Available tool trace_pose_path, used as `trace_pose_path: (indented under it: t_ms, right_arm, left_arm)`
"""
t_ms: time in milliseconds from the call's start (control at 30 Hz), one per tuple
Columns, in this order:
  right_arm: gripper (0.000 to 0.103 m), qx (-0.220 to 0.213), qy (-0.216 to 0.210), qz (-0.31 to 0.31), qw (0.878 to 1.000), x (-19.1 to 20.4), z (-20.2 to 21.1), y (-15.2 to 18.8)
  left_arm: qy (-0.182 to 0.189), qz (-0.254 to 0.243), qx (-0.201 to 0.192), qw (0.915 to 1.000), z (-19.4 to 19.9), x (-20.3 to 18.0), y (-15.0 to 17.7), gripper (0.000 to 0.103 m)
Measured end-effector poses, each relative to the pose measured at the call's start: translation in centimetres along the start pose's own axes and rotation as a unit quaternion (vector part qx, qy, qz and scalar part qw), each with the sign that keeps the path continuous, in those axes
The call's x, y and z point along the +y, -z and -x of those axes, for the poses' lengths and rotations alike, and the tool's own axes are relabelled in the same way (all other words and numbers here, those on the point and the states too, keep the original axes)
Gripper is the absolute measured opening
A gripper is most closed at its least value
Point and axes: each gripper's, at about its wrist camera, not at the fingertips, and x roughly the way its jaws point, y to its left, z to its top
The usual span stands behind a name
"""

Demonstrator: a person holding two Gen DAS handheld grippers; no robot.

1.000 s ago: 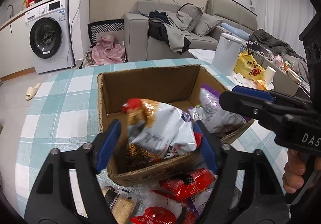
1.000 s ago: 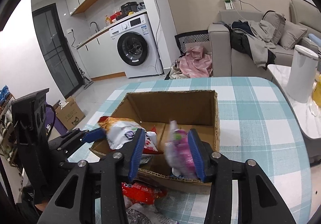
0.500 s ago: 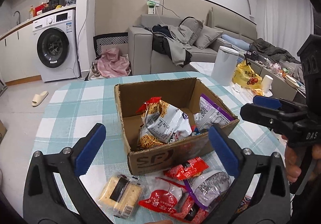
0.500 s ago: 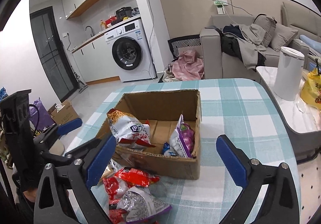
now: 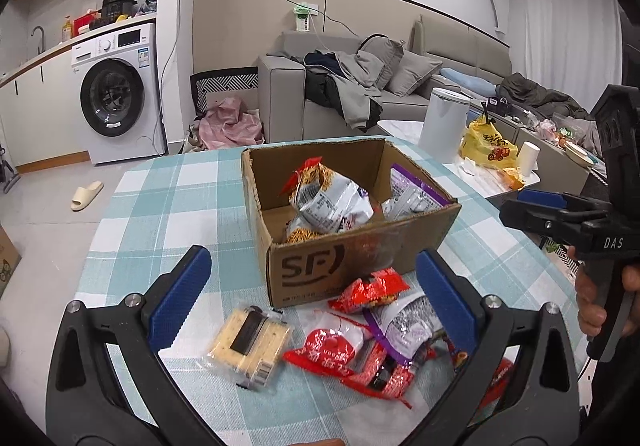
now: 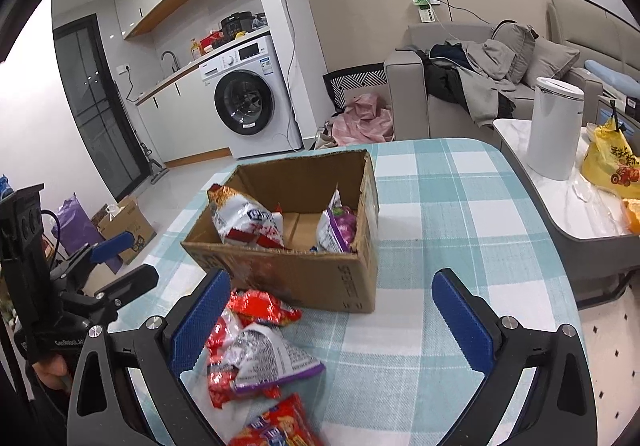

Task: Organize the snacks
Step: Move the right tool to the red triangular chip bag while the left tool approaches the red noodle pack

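An open cardboard box (image 5: 344, 266) (image 6: 360, 286) stands on the checked table. It holds a white and orange snack bag (image 5: 332, 198) (image 6: 244, 218) and a purple bag (image 5: 412, 194) (image 6: 338, 226). Loose snacks lie in front of the box: a cracker pack (image 5: 252, 342), red packets (image 5: 368, 290) (image 6: 260, 306) and a silver and purple bag (image 5: 404, 322) (image 6: 268, 358). My left gripper (image 5: 312, 298) is open and empty above the loose snacks. My right gripper (image 6: 328, 322) is open and empty, near the box's front right.
The table (image 6: 460, 206) has a teal checked cloth. A low side table with a white bin (image 6: 556, 126) and a yellow bag (image 6: 612, 162) stands to the right. A sofa (image 5: 360, 94) and a washing machine (image 5: 116, 94) are behind.
Both grippers opened, let their snack bags go into the box, and pulled back from it. The two bags now rest inside the box.
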Motion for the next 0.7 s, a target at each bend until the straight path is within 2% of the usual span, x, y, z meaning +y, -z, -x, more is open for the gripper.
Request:
trace_pose_path:
  t_ms: [367,700]
  right_arm:
    - [0.102,0.021,0.003,0.009,1.000,0.6,1.4,2.9]
    - [0.102,0.046,0.004,0.010,0.999,0.8,2.0,5.5]
  left_arm:
    - [-0.006,0.003,0.002,1.0000,2.2,0.4,2.1,0.102]
    - [-0.003,0.003,0.014,0.9999,2.8,0.3,3.4,0.102]
